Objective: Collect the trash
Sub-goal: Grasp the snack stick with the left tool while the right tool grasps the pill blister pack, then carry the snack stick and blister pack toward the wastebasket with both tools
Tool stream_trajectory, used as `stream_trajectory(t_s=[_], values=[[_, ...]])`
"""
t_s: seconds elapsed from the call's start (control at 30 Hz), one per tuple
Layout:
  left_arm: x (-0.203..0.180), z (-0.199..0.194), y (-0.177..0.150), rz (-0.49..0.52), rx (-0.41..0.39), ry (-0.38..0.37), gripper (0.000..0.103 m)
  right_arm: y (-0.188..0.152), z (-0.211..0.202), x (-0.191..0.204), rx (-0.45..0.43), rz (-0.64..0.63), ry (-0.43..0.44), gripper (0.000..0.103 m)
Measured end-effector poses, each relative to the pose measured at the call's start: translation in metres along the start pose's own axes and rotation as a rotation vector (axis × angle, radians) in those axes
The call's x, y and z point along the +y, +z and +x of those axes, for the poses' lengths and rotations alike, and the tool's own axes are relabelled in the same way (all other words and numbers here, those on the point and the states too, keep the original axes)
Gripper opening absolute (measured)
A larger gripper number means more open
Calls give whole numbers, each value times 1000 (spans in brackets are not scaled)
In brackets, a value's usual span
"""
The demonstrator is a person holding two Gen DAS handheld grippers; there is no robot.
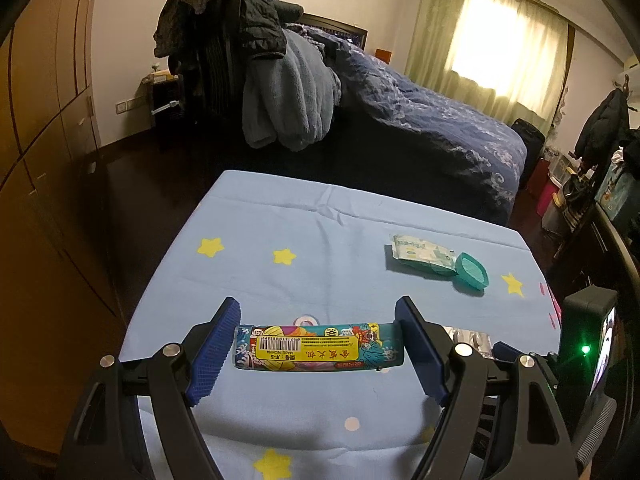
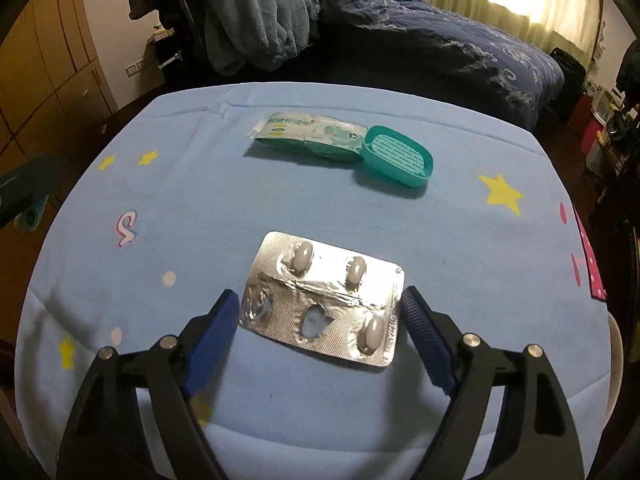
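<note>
Two grippers work a star-print blue cloth [image 1: 320, 232]; left-wrist view: the left gripper [image 1: 318, 346] clamps a colourful matchbox [image 1: 318, 346] end to end, wipes packet [image 1: 420, 256] far right; right-wrist view: the right gripper [image 2: 320, 316] brackets a foil blister pack [image 2: 324, 300], blue pads [image 2: 420, 324] at its edges, grip uncertain.

A home bedroom: beyond the jaws stands a bed [image 1: 432, 120] under a dark blue quilt, clothes [image 1: 240, 20] heaped at its head, wooden wardrobes [image 1: 44, 120] left, a curtained window [image 1: 500, 40] right.
</note>
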State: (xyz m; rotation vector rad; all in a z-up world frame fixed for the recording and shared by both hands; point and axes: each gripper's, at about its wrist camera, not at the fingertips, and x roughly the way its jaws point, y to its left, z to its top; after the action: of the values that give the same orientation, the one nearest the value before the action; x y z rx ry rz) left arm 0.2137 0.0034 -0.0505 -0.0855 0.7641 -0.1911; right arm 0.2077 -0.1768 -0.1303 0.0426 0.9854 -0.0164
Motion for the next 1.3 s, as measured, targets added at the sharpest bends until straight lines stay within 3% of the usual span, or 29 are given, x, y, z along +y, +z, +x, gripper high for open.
stream_trajectory(t_s=[0.67,1.3], values=[[-17,-30,-18,31,-10,25,79,-39,-49,-37,-45,43,71,83],[-112,-64,-33,151,-40,-59,80,-101,-122,-123,-143,151,60,83]])
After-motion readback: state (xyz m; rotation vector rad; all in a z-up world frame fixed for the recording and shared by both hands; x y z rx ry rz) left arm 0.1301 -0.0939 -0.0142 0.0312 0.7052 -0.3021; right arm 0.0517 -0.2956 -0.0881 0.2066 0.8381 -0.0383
